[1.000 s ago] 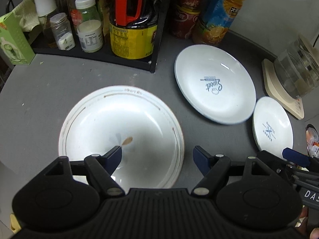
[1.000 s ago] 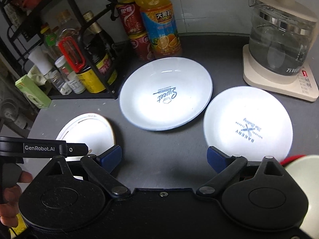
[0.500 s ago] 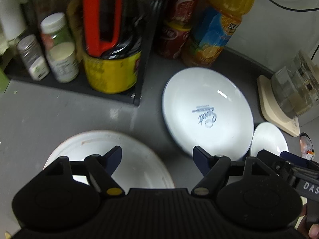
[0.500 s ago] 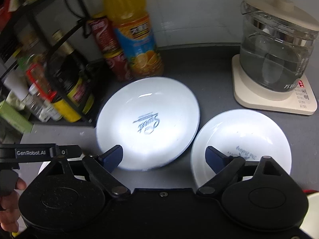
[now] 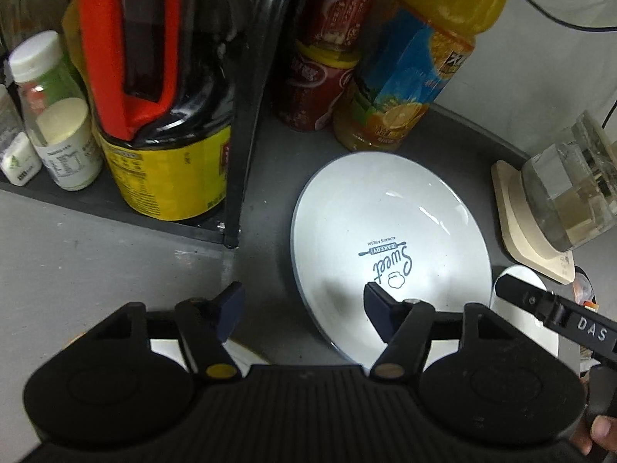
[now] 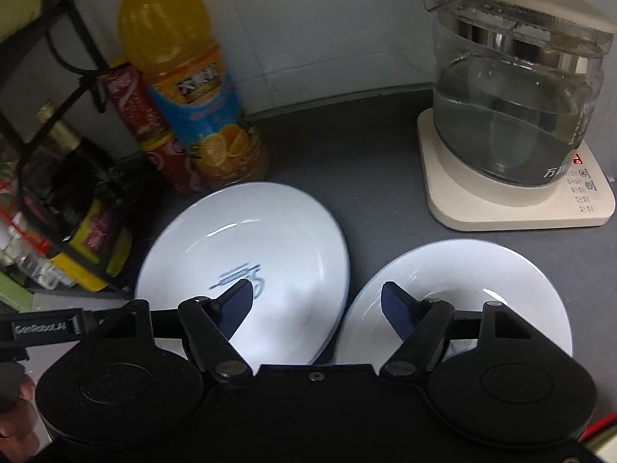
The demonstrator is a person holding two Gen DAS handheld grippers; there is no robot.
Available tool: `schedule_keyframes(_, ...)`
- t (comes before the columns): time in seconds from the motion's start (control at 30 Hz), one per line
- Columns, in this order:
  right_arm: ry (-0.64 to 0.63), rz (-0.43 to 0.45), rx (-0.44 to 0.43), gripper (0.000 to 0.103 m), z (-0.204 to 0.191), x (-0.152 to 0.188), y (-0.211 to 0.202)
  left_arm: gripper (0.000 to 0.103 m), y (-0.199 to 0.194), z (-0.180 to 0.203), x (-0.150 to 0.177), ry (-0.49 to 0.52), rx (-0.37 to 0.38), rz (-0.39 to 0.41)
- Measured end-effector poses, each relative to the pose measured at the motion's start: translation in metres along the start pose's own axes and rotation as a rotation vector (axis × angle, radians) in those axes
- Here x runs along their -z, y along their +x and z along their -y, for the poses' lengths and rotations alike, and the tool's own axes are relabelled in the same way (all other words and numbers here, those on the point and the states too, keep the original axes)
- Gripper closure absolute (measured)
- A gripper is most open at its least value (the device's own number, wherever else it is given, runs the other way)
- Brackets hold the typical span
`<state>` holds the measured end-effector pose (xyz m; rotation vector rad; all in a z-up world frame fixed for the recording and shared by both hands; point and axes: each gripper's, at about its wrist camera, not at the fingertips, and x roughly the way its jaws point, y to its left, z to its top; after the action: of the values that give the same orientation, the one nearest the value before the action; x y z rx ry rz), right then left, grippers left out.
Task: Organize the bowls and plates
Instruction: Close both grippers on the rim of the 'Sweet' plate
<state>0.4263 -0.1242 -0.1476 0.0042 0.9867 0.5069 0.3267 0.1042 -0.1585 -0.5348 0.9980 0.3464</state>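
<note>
Now that you have carried both grippers forward, the white round "Sweet" plate (image 5: 389, 247) lies just ahead of your left gripper (image 5: 302, 308), jaws spread and empty; the gold-rimmed plate (image 5: 239, 351) has dropped beneath it. Your right gripper (image 6: 317, 301), also spread, hovers between that plate and the smaller white plate (image 6: 462, 270).

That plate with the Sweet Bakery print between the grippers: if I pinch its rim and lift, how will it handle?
The Sweet Bakery plate looks like glazed ceramic, so probably rigid and breakable. Its glossy highlights suggest the pads may slip on the rim. It lies flat on the grey counter, so the low rim may be hard to get under. Both the left gripper and right gripper are open.
</note>
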Motion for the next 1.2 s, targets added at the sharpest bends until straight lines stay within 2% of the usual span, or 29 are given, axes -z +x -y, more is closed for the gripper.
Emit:
schedule_keyframes(0.3,-0.028,0.016,-0.019,0.046,0.005,-0.013,0.020,0.058,0.023,-0.010,-0.008,-0.024,-0.002,-0.019)
schedule_keyframes(0.6,-0.062,-0.072,-0.013,0.066,0.000,-0.022,0.056,0.074,0.041,-0.021,-0.011,-0.069,0.019,-0.054)
schedule_keyframes(0.87,-0.045,-0.112,-0.016,0.073,0.005,-0.018,0.064,0.087,0.053,-0.016,-0.011,-0.086,0.053,-0.093)
schedule_keyframes(0.93,-0.040,-0.122,-0.008,0.081,0.006,-0.019,0.066,0.090,0.056,-0.016,-0.011,-0.098,0.071,-0.110)
schedule_keyframes(1.03,-0.011,-0.137,-0.024,0.087,0.012,-0.023,0.067,0.090,0.058,-0.012,-0.010,-0.100,0.059,-0.113)
schedule_keyframes(1.2,0.001,-0.134,-0.070,0.089,0.019,-0.016,0.056,0.093,0.053,-0.016,-0.011,-0.109,0.071,-0.102)
